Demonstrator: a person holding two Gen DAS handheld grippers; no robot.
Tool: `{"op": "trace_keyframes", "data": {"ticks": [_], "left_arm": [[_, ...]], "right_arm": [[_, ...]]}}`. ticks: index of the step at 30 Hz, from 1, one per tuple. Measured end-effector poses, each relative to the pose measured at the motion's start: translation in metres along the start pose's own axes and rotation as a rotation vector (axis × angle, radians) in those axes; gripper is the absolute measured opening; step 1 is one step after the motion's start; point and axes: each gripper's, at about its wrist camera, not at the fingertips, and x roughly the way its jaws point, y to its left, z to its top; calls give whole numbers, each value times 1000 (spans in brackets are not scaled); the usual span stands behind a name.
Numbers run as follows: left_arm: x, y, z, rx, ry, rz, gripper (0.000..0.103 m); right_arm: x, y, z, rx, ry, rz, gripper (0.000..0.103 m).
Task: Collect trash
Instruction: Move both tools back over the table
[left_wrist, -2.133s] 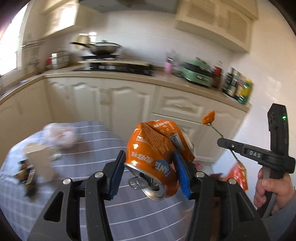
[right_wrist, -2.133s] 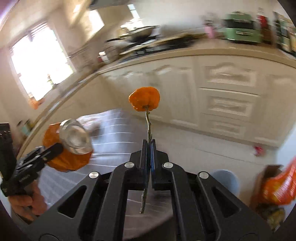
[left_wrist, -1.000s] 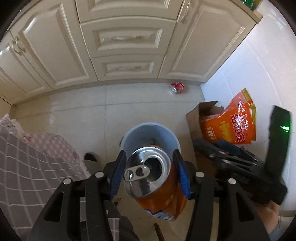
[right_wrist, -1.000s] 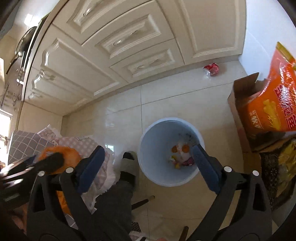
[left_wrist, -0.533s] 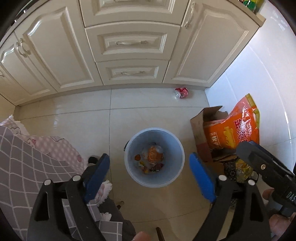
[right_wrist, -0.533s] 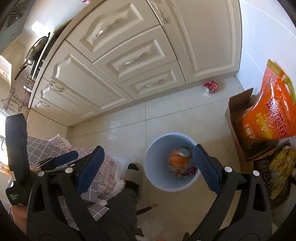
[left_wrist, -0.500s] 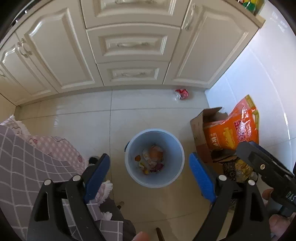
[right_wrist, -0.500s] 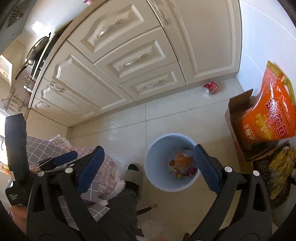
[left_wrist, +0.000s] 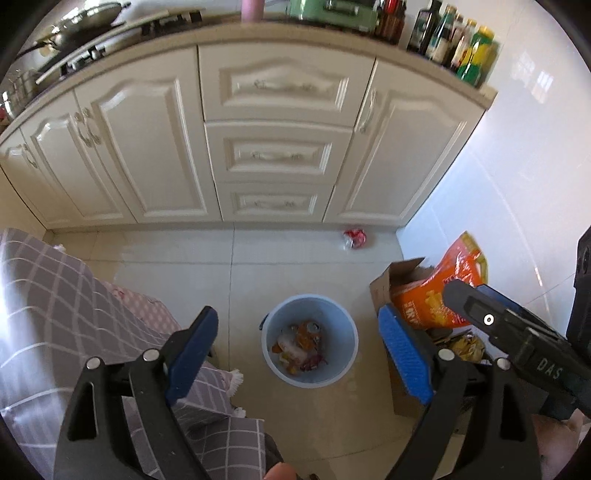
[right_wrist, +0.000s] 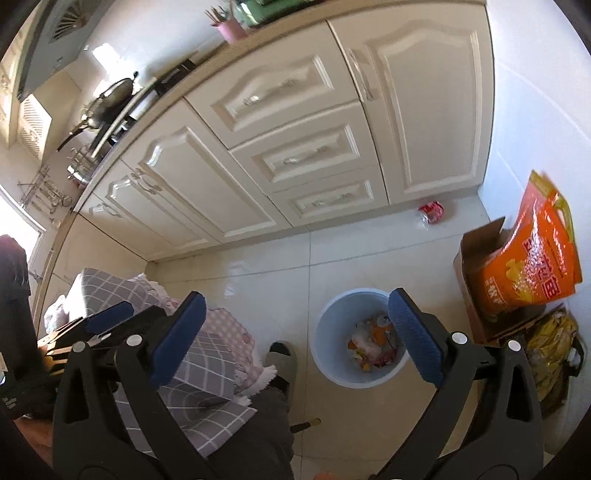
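A pale blue trash bin (left_wrist: 309, 377) stands on the tiled floor. In it lies a crushed orange soda can (left_wrist: 307, 332) among food scraps. My left gripper (left_wrist: 297, 316) hangs high above the bin, jaws wide open, nothing between them. In the right wrist view the same bin (right_wrist: 354, 380) sits below and to the right, and the orange can (right_wrist: 377, 331) shows inside. My right gripper (right_wrist: 297, 297) is also open and empty, well above the floor. The left gripper's blue-tipped fingers (right_wrist: 109, 316) show side-on at that view's left edge.
A small red crumpled wrapper (left_wrist: 354, 238) lies on the floor by the cream cabinets (left_wrist: 273, 155). A cardboard box (left_wrist: 388, 284) with an orange bag (left_wrist: 439, 295) stands right of the bin. A grey checked tablecloth (left_wrist: 55, 314) fills the left. A slippered foot (right_wrist: 282, 360) is near the bin.
The left gripper opened and the orange can fell into the bin. Both grippers then rose, and the views tilted up so more of the cabinets and the counter shows.
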Motion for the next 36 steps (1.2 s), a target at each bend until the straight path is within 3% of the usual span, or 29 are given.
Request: {"op": "trace_keyframes", "data": {"ticks": [8,20,36], "left_arm": [[-74,19,-8,-16,-134,11,87],[-186,87,-40,-106,-318,81,87],[-282,162,-97,-219,-449,167,87]], "right_arm": [[-48,54,7,-75,-86,41,97],[-105,148,3,-207,-186,152,97],[-133,266,-31,-379,-204,315,97]]}}
